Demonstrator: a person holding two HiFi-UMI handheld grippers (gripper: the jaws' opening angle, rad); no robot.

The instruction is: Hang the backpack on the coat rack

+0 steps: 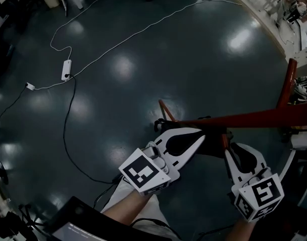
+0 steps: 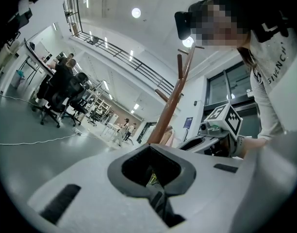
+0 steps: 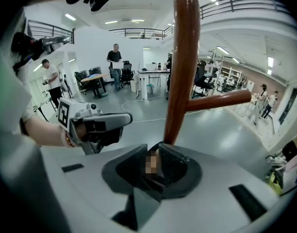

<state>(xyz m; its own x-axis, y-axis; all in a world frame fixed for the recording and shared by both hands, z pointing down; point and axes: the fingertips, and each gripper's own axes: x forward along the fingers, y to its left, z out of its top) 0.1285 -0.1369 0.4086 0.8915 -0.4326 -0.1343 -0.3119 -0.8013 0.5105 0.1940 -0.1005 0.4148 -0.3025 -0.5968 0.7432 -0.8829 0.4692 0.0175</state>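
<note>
From above, the red-brown coat rack (image 1: 244, 118) runs across the right of the head view, with one peg (image 1: 166, 110) pointing left. The black backpack (image 1: 213, 145) hangs just under it, between my two grippers. My left gripper (image 1: 199, 137) is shut on dark backpack strap, seen between its jaws in the left gripper view (image 2: 153, 178). My right gripper (image 1: 227, 155) is shut on dark strap too (image 3: 156, 174), right at the foot of the rack pole (image 3: 185, 62). Most of the backpack is hidden by the grippers.
White cables and a power strip (image 1: 66, 69) lie on the dark floor at the left, along with a black cable (image 1: 68, 134). A dark flat object (image 1: 78, 226) sits at the bottom left. Desks, office chairs (image 2: 56, 98) and people (image 3: 115, 64) stand far off.
</note>
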